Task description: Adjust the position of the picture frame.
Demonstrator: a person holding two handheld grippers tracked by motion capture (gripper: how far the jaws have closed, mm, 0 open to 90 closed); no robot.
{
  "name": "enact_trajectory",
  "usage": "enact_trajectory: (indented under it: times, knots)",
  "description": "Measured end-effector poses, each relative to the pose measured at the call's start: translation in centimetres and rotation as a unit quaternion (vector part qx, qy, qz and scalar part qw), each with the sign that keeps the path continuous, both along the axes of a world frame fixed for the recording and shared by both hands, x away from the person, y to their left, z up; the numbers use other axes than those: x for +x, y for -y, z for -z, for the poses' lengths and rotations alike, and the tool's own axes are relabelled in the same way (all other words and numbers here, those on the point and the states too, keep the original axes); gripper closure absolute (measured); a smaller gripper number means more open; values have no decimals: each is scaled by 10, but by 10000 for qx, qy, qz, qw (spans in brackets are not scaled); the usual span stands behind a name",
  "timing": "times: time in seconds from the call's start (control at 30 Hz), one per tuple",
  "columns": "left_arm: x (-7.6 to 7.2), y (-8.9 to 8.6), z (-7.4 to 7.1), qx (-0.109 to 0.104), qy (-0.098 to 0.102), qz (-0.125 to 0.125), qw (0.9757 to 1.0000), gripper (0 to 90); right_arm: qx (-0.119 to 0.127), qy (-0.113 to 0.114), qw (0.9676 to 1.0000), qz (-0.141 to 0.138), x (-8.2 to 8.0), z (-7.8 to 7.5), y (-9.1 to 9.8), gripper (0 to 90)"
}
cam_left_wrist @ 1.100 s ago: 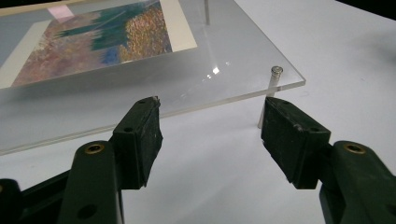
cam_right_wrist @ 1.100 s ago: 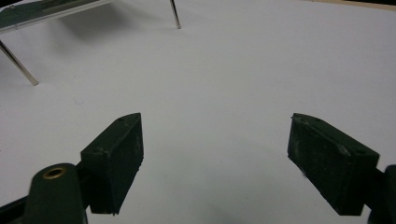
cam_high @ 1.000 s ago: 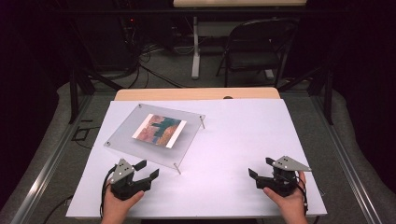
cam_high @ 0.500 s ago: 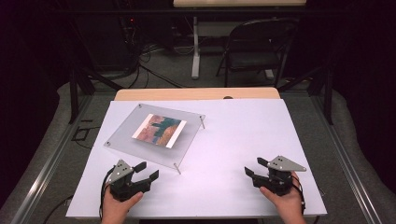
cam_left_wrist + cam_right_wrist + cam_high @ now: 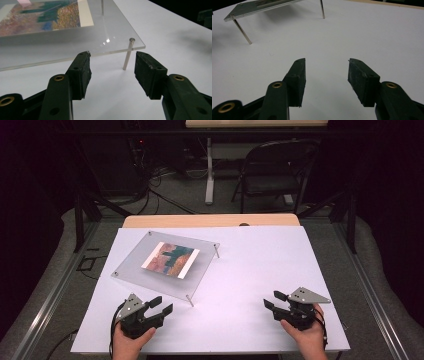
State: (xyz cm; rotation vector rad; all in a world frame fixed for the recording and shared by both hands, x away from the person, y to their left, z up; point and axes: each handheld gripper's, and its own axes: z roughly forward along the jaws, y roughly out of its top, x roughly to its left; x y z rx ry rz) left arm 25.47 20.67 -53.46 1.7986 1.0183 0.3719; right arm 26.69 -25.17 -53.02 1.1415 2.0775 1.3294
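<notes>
Both the left gripper [image 5: 161, 306] and right gripper [image 5: 274, 300] gape empty; ahead of the left, the clear frame [image 5: 75, 32] looks stiff, slippery, best pinched at its edge

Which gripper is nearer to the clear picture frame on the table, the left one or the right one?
Left. The left gripper sits just before the frame's near corner leg, jaws open toward it. The right gripper rests far off to the frame's right, across bare table.

A clear acrylic panel [image 5: 167, 265] stood level on thin metal legs [image 5: 128, 54] over the left half of my white tabletop [image 5: 260, 270], turned at an angle, a colourful landscape print [image 5: 170, 259] mounted at its middle.
</notes>
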Motion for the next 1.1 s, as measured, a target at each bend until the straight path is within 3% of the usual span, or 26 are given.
enact_trajectory:
  times: [0.03, 0.17, 0.27, 0.4, 0.6, 0.67, 0.7, 0.87, 1.1]
  knots:
    - [-2, 4, 1, 54, -99, 18, 9999, 451, 11, -17, 10000, 19, -1, 0, -1, 478]
    - [-5, 12, 1, 191, -163, 11, 9997, 437, 54, 2, 10000, 27, -2, 0, -3, 453]
    - [-6, 16, 3, 164, -281, 33, 9995, 441, 80, 6, 10000, 41, -2, 0, -4, 447]
    - [-4, 24, 7, 170, -352, 98, 9992, 495, 119, -5, 9999, 75, -2, -2, -4, 461]
    - [4, 43, 16, 15, -572, 195, 9982, 569, 252, -131, 9996, -11, -1, 0, -4, 491]
    - [9, 51, 21, 196, -640, 169, 9976, 586, 356, -140, 9993, -44, -1, 0, -3, 505]
    - [10, 52, 22, 165, -687, 144, 9974, 595, 426, -164, 9989, -61, -1, 0, -2, 513]
    - [19, 56, 23, 30, -701, 54, 9975, 645, 514, -192, 9985, -39, 0, 1, 1, 526]
    - [31, 71, 27, 235, -597, -20, 9979, 706, 481, -185, 9987, 0, -1, 1, 1, 530]
